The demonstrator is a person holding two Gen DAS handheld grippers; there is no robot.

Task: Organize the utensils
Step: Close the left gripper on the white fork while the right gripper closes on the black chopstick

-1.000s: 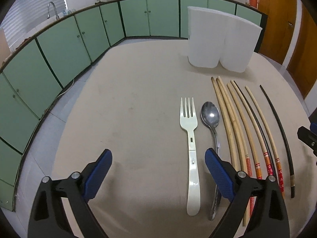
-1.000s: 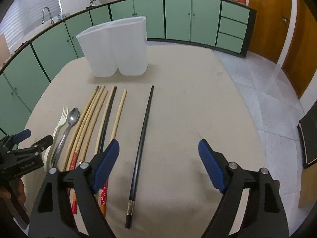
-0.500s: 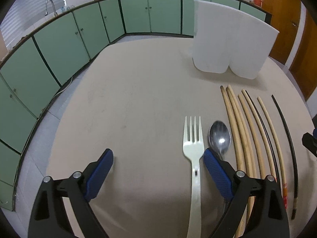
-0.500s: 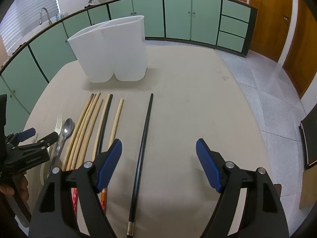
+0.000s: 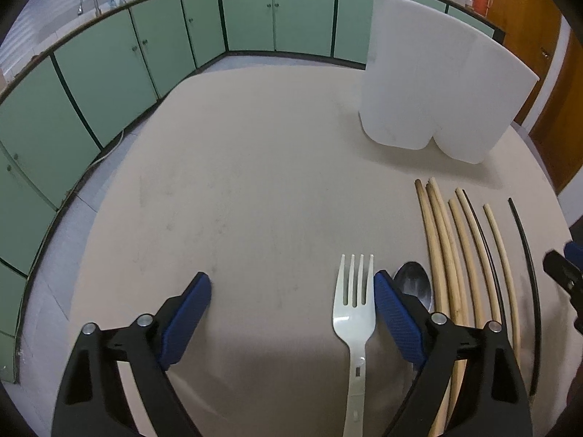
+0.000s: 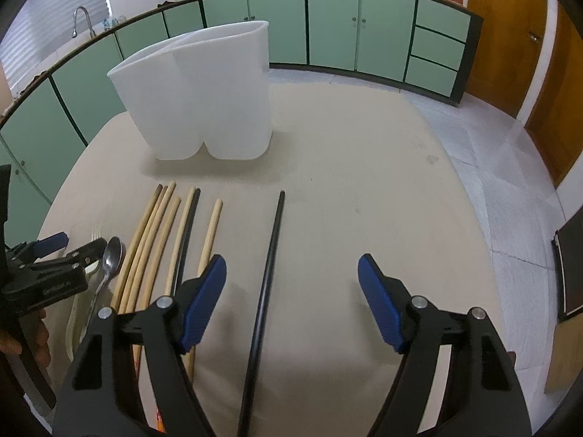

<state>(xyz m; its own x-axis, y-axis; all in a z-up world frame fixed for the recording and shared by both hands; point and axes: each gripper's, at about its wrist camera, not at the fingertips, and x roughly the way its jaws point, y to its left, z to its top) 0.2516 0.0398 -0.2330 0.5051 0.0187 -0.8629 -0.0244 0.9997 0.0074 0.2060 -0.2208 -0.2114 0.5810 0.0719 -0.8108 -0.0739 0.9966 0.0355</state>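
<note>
A white plastic fork (image 5: 352, 313) lies on the beige table, between the open fingers of my left gripper (image 5: 291, 309), close to the right pad. A steel spoon (image 5: 415, 287) lies just right of that pad. Several bamboo chopsticks (image 5: 455, 255) and a black chopstick (image 5: 528, 273) lie further right. A white two-compartment holder (image 5: 430, 91) stands at the back. In the right wrist view my right gripper (image 6: 291, 298) is open over a lone black chopstick (image 6: 266, 284), with the bamboo chopsticks (image 6: 153, 240), spoon (image 6: 111, 255) and holder (image 6: 204, 98) to its left. The left gripper (image 6: 54, 251) shows there at the far left.
The round table (image 5: 237, 200) has its edge near on the left. Green cabinets (image 5: 109, 73) ring the room. A wooden door (image 6: 510, 36) stands at the right. Tiled floor (image 6: 510, 182) lies beyond the table's right edge.
Both grippers have moved forward and lower toward the table. The fork now lies between my left fingers, and the lone black chopstick lies between my right fingers. Both stay open.
</note>
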